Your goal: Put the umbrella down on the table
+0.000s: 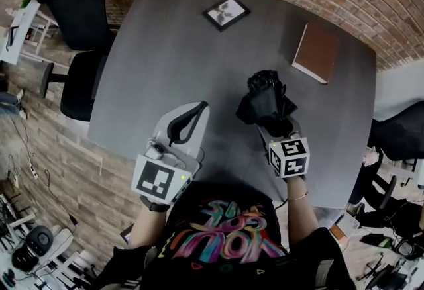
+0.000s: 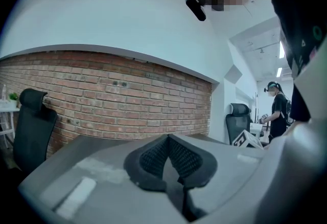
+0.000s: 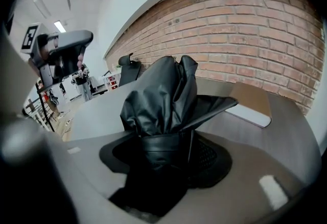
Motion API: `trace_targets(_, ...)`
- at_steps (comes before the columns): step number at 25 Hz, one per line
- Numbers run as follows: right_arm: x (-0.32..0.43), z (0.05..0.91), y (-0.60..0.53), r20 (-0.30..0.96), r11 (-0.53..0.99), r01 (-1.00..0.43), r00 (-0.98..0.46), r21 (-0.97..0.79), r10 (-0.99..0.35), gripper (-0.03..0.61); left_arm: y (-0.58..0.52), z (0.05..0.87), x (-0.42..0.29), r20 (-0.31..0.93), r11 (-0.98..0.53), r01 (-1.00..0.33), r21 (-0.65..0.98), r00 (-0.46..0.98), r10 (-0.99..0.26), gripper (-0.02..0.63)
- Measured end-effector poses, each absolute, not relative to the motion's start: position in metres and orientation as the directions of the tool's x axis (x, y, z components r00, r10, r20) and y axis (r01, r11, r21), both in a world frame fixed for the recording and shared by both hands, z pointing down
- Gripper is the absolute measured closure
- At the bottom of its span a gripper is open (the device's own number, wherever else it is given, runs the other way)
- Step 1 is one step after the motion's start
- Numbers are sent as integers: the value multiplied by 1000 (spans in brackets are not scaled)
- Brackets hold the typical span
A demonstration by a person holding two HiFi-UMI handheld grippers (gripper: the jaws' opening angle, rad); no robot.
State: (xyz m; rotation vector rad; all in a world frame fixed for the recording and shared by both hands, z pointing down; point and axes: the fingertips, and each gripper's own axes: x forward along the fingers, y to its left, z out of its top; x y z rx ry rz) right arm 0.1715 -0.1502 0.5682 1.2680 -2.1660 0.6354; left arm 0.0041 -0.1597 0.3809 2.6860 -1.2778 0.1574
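A folded black umbrella [image 1: 266, 102] stands up out of my right gripper [image 1: 273, 124], which is shut on it and holds it above the grey table [image 1: 172, 63]. In the right gripper view the umbrella [image 3: 163, 100] fills the middle, its strapped lower part clamped between the dark pads; its handle is hidden. My left gripper [image 1: 187, 120] hovers over the table's near left part, tilted upward. In the left gripper view its ribbed pads [image 2: 153, 156] touch, and the left gripper [image 2: 168, 159] is shut with nothing in it.
A framed picture [image 1: 226, 12] lies at the table's far middle and a brown notebook [image 1: 317, 51] at the far right. Black office chairs [image 1: 79, 24] stand to the left, another [image 1: 401, 133] to the right. A brick wall [image 2: 112, 97] is behind.
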Motion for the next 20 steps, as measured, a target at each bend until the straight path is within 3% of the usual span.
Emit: trace_targets(20,156,646,-143,787,463,-878,-371,-124,-493,310,-161,385,9,197,-606,-787,114,616,-763,615)
